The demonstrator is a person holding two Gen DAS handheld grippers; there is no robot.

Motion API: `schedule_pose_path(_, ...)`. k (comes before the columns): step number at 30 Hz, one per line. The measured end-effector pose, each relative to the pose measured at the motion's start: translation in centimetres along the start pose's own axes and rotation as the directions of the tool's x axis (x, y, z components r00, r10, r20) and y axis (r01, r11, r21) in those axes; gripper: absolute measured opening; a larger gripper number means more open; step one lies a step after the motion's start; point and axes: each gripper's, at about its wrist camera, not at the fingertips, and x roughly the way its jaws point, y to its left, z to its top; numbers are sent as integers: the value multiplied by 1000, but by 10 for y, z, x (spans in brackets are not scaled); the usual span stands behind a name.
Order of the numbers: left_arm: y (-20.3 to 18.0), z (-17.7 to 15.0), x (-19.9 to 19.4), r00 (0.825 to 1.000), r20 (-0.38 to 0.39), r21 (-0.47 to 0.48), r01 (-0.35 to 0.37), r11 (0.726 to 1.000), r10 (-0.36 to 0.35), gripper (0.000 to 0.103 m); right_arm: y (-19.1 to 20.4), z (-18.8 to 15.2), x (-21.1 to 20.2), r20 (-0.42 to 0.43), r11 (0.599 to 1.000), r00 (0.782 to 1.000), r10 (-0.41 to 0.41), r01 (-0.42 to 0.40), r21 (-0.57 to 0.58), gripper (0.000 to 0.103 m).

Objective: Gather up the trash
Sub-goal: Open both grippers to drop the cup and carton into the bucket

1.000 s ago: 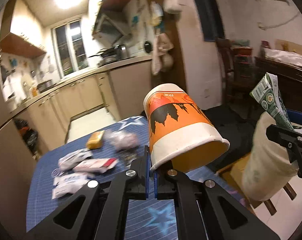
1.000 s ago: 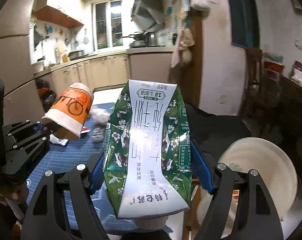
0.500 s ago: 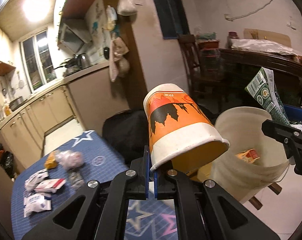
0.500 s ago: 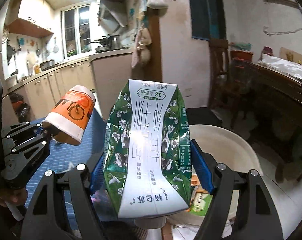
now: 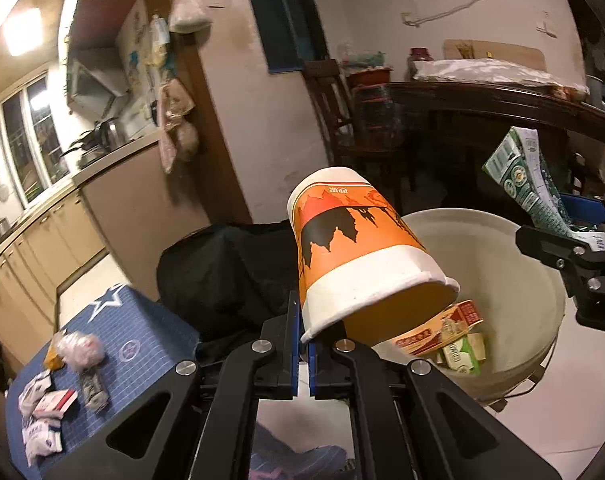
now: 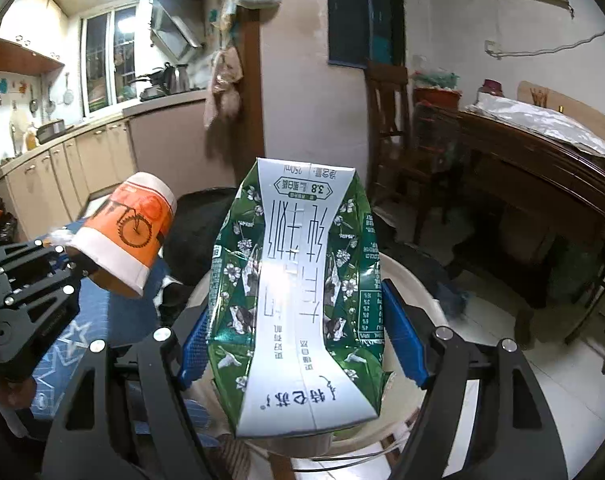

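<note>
Over one bin (image 5: 542, 280), left claw (image 5: 304, 350) pinches one cup (image 5: 354, 256), right claw (image 6: 298, 344) one carton (image 6: 298, 280).

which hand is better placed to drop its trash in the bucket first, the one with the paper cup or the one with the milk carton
Right, probably. The right gripper holds the milk carton directly above the bucket, whose rim shows on both sides. The left gripper's paper cup sits nearer the bucket's edge.
</note>
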Motion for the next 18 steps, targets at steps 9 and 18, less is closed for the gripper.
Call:
schedule_pose_path(9, -30, 11, 34, 989, -28, 49, 144, 988, -142, 4, -33, -6, 11, -39, 997, 996, -78, 77, -15, 72)
schedule_pose_path(18, -47, 13, 62, 978, -63, 74, 202, 977, -198, 4, -43, -6, 32, -79, 997, 994, -79, 77, -33, 72)
